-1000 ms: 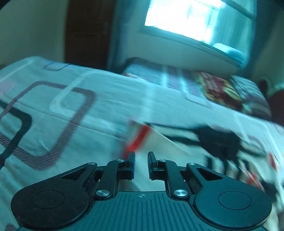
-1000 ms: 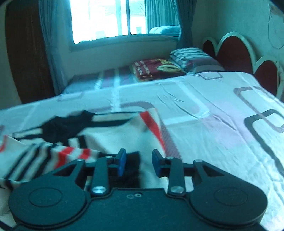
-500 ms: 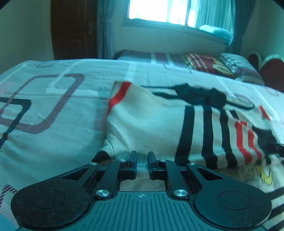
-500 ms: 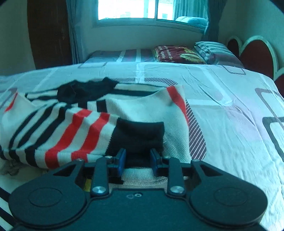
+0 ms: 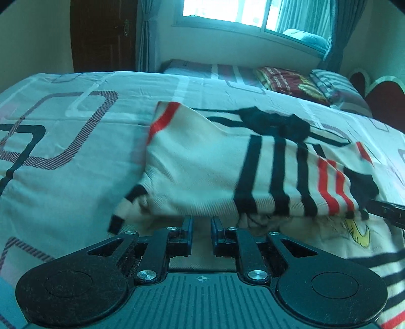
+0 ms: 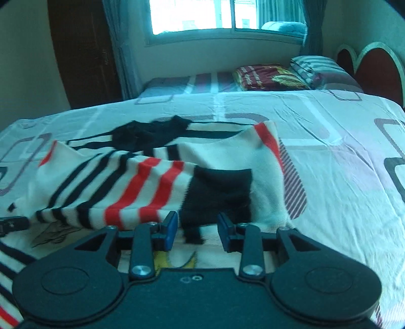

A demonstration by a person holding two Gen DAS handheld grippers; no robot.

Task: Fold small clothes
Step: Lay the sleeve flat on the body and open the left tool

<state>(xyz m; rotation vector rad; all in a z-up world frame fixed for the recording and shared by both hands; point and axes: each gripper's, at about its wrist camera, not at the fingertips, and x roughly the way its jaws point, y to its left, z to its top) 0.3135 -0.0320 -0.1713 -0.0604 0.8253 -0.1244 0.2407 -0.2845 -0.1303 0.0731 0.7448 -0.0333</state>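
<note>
Sweater (image 5: 202,162), cream knit with black and red stripes, lies partly folded in the middle of the bed (image 5: 63,157), top half doubled toward the cameras over a lower layer with a yellow cartoon print. Black collar bunch sits at the far edge of it. One sleeve with black cuff bands spills out toward the left side in the left wrist view; a black cuff (image 6: 220,194) hangs over the fold just ahead of the right gripper.

Left gripper (image 5: 201,225): jaws parted by a narrow gap, nothing between them, tips just short of the folded edge. Right gripper (image 6: 195,227): jaws wider apart, black cuff fabric drooping into the gap, but the blue pads (image 6: 171,229) are not closed on it. Its tip shows at the right edge of the left view, beside the striped fold.

Around: patterned sheet with rounded-square prints, bare sheet wide on both outer sides of the sweater. Far end of bed holds a dark red pillow (image 6: 270,77) and a striped pillow (image 6: 316,68) next to it. Headboard (image 6: 374,65) with red rounded panels on the right. Window (image 6: 215,15) with curtains behind, dark wooden door (image 6: 83,50) at left. Nothing lies on the sheet between the grippers and the fold.
</note>
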